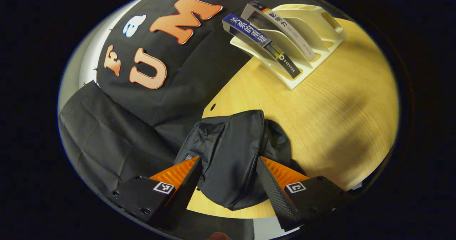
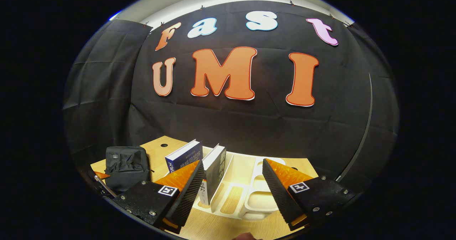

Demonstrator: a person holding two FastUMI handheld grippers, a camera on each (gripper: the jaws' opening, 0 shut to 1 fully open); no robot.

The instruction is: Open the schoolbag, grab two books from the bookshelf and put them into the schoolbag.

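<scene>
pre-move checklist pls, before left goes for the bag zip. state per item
1. Left gripper open: ok, fingers spread either side of the schoolbag.
2. Schoolbag opened: not ok, zipper looks closed.
3. Zipper pull located: cannot tell, black on black.
4. Both books in the bookshelf: ok, blue book and grey book stand leaning in neighbouring slots.
5. Right gripper open and free: ok, holds nothing, facing the bookshelf.
6. Bag flat on the table: ok.
</scene>
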